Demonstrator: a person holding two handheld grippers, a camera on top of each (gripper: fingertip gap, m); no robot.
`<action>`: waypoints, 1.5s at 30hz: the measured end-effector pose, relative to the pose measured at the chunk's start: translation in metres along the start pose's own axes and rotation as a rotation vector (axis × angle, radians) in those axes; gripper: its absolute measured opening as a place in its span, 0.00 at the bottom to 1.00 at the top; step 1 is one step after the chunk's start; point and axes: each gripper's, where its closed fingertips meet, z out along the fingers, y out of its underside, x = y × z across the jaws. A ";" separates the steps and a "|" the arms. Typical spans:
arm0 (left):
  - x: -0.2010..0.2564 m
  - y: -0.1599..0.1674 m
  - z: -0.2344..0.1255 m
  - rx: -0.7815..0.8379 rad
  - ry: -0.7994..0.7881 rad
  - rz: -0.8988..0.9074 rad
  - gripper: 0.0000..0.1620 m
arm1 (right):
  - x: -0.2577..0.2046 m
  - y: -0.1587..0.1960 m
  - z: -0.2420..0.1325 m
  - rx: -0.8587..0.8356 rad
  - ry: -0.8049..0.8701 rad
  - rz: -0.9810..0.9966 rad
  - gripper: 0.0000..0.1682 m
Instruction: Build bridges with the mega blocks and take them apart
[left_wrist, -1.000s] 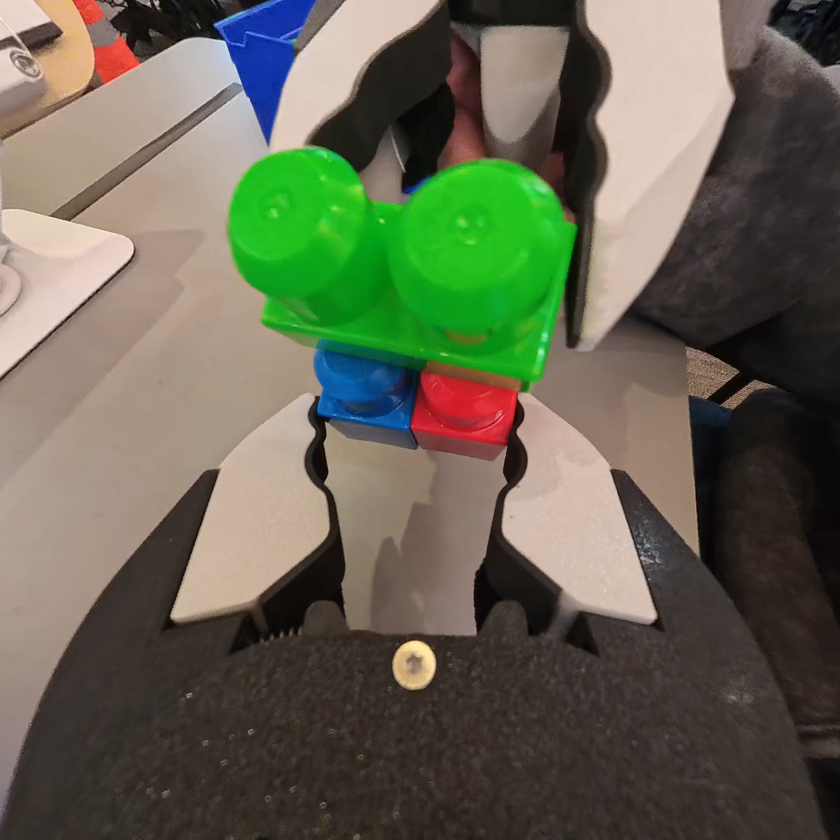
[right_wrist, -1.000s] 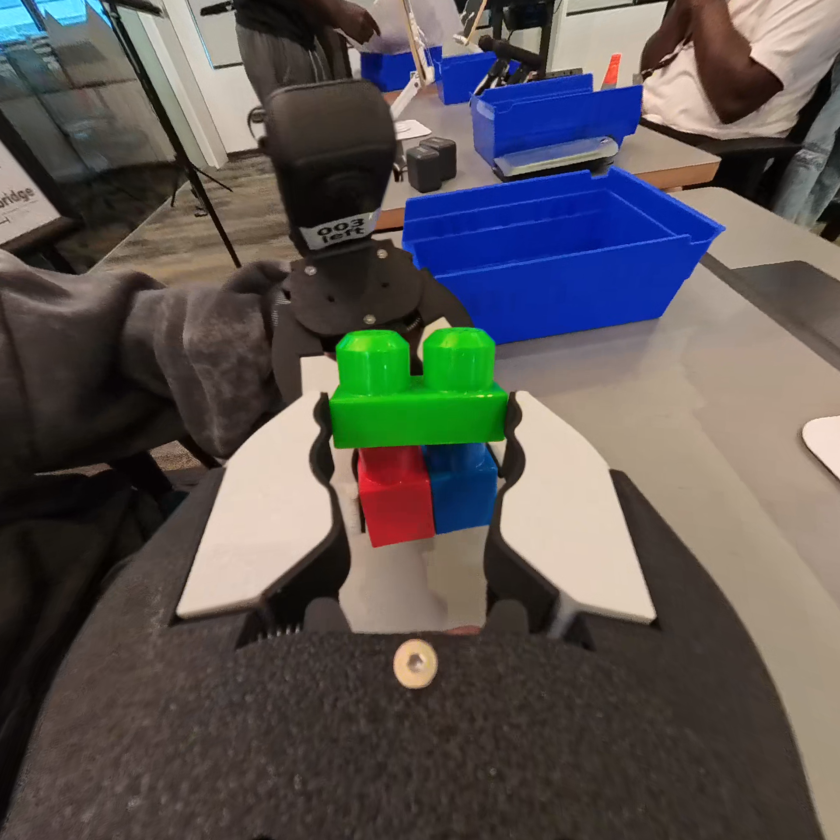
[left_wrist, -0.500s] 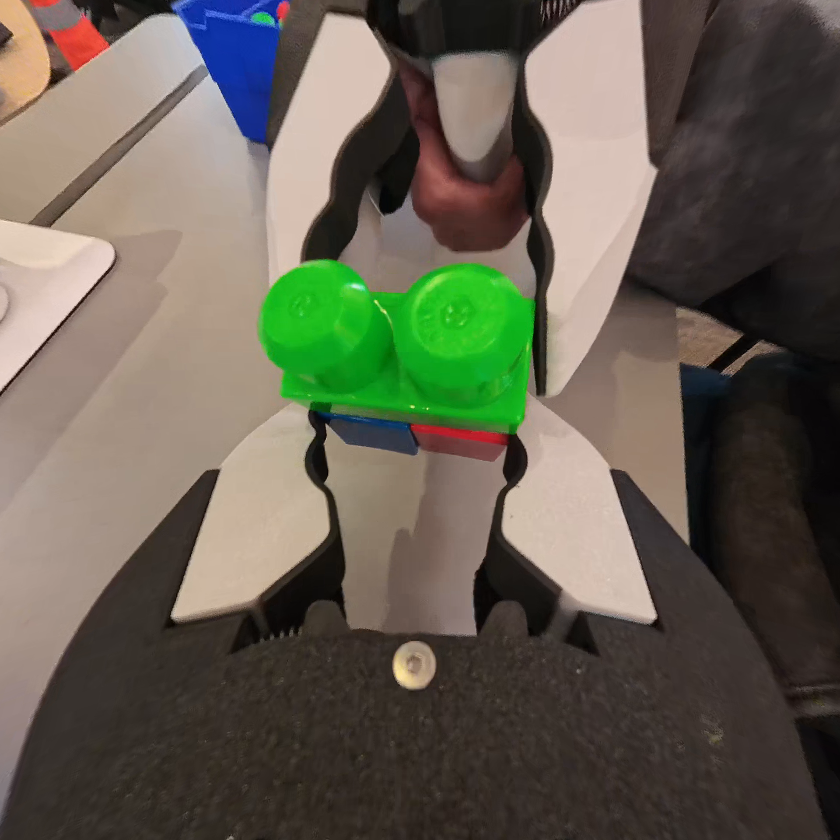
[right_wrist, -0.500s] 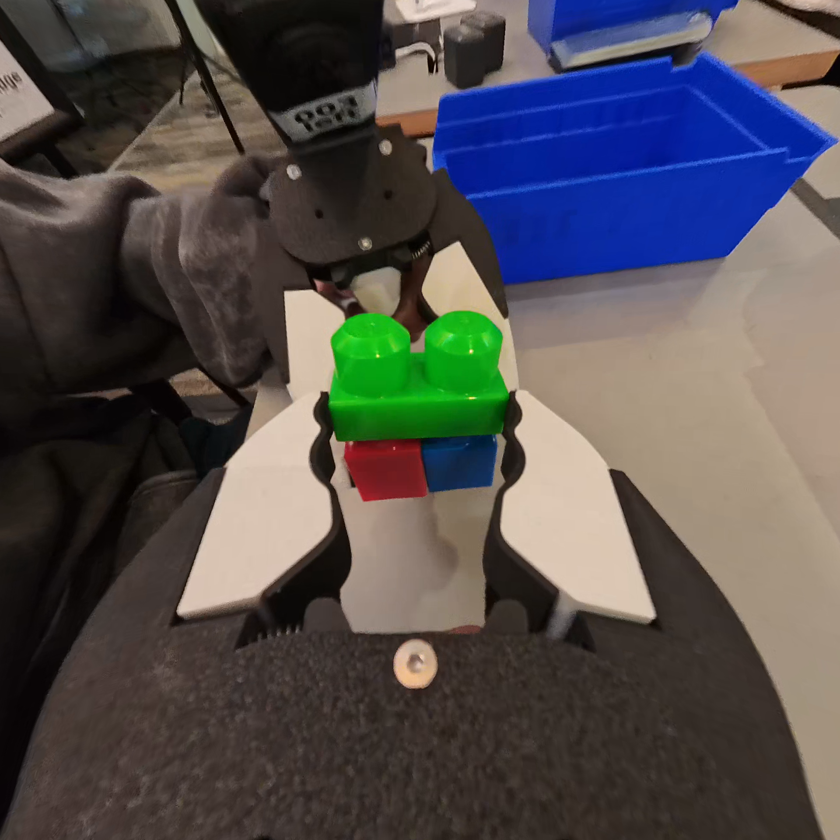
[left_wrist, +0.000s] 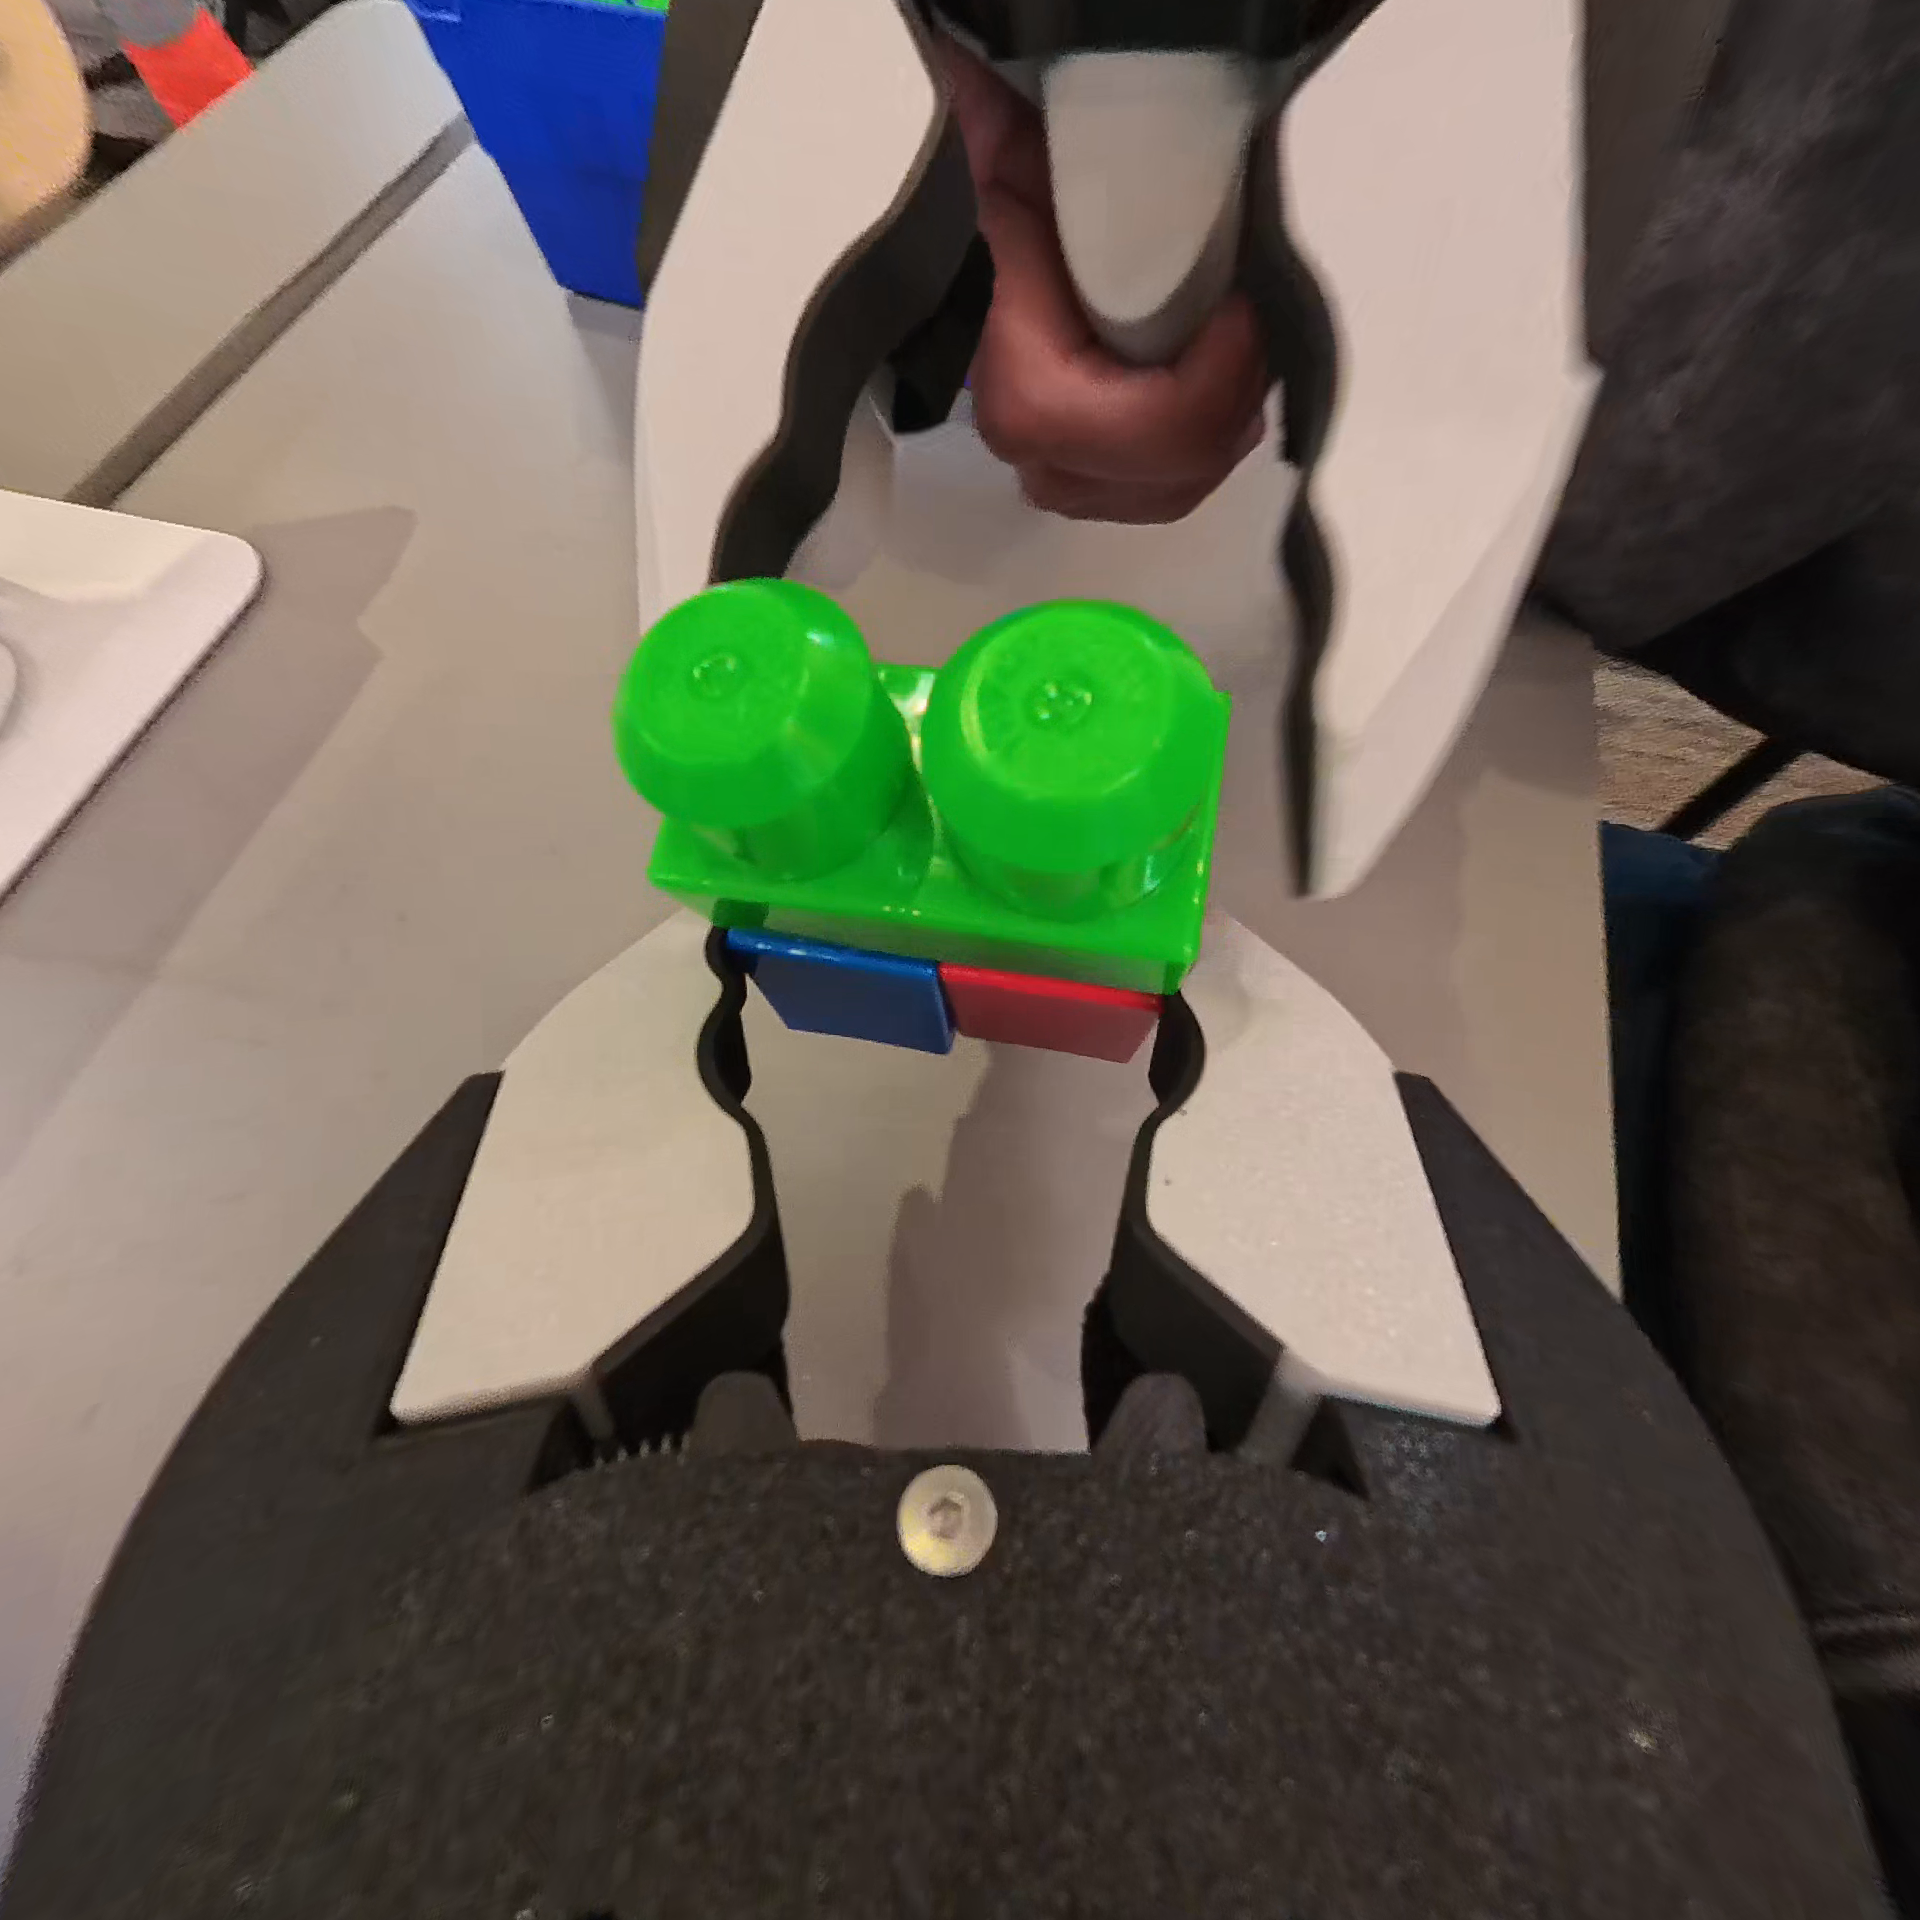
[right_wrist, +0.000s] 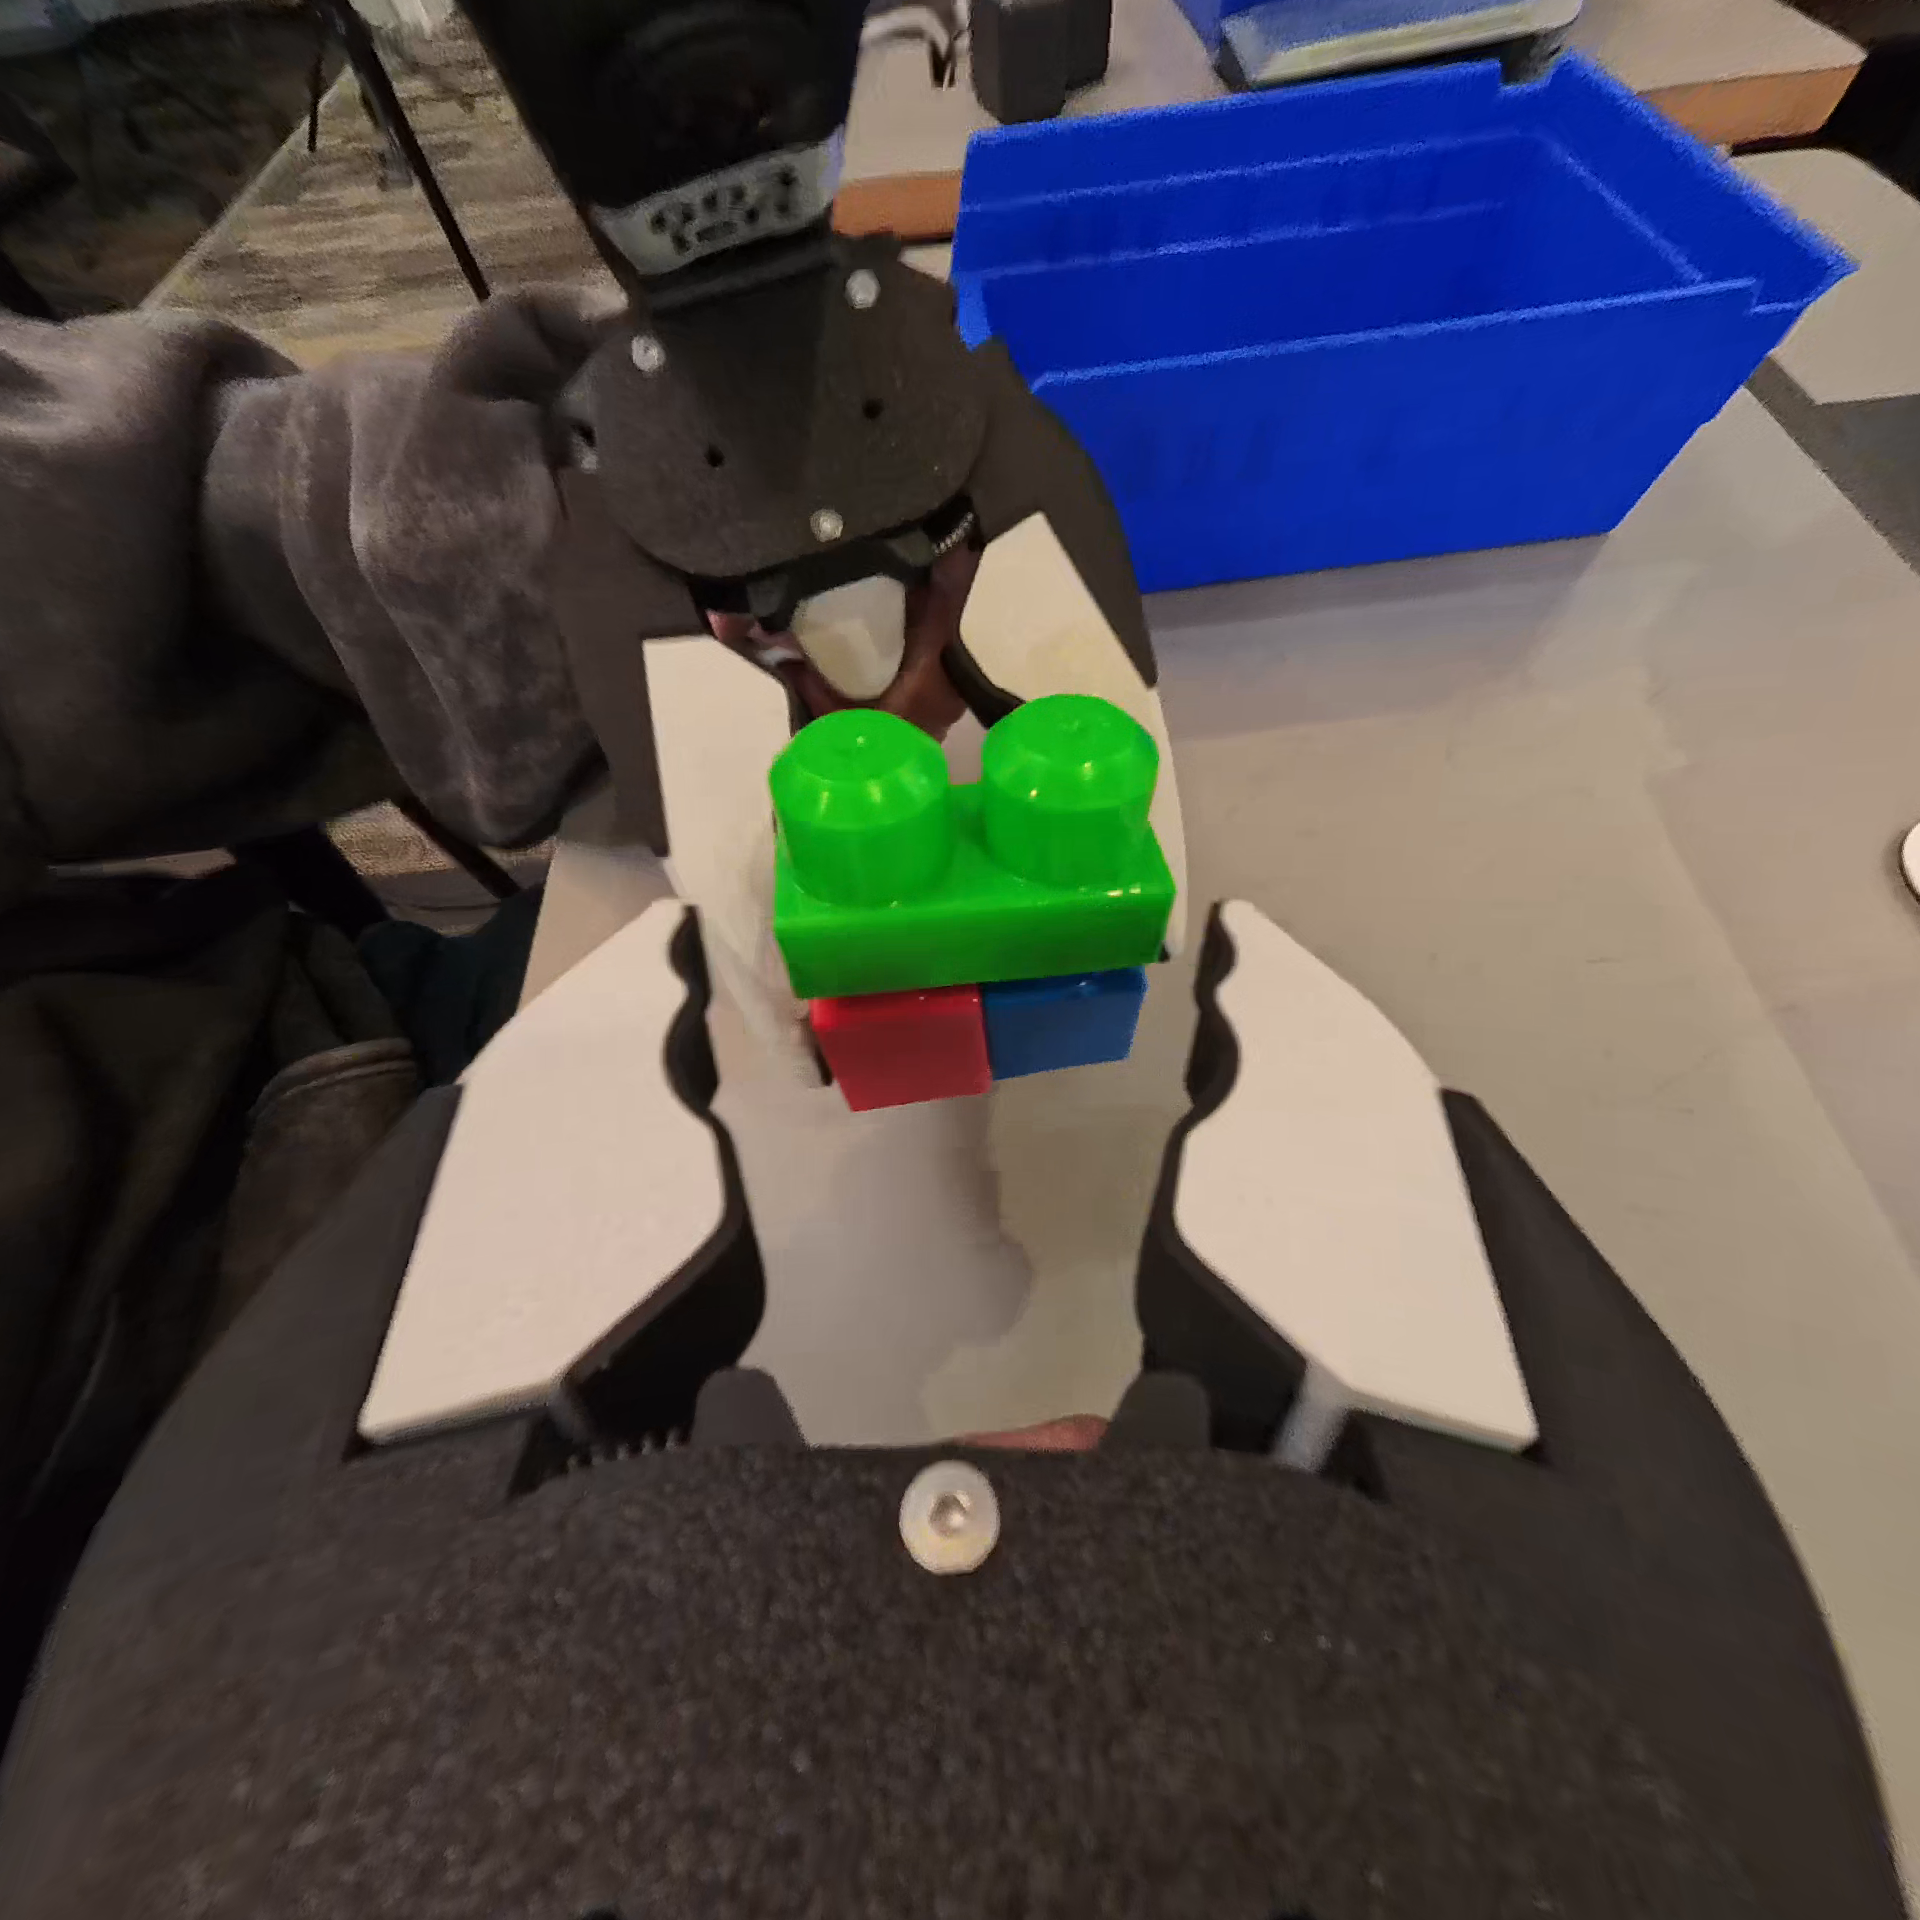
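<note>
Opened since half a second ago, my right tongs (right_wrist: 951, 925) now stand clear of the green block (right_wrist: 966, 883) they had clamped, with a gap showing on either side of it. The green block caps a small bridge (left_wrist: 935, 831), with a blue block (left_wrist: 847, 997) and a red block (left_wrist: 1049, 1013) side by side beneath it. My left tongs (left_wrist: 945, 977) grip that lower pair, one tip against the blue block and the other against the red. The bridge sits over the grey table (right_wrist: 1455, 935), near its edge; I cannot tell whether it touches the surface.

Beyond the bridge in the right wrist view, a blue bin (right_wrist: 1351, 416) stands on the table, its inner walls in plain sight. A second blue bin (right_wrist: 1455, 21) at the top edge holds a flat grey object. In the left wrist view, another blue bin (left_wrist: 561, 156) stands behind my right tongs, with a sliver of green showing at its top.

A white label (right_wrist: 717, 213) bands the black handle of my left tongs; its print is too blurred to read. My grey sleeve (right_wrist: 364, 571) fills the left of that view, and my hand (left_wrist: 1101, 416) closes around the right tongs' handle. A white pad (left_wrist: 104, 644) lies at the table's far left.
</note>
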 end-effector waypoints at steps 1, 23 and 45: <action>-0.002 0.001 0.000 -0.008 -0.023 0.014 0.47 | 0.000 -0.005 -0.005 0.043 0.002 0.028 0.54; -0.015 0.016 0.016 -0.092 -0.201 0.240 0.47 | 0.011 0.019 0.026 0.376 -0.528 1.272 0.62; -0.017 0.015 0.016 -0.075 -0.200 0.211 0.47 | 0.014 0.020 0.020 0.493 -0.662 1.288 0.52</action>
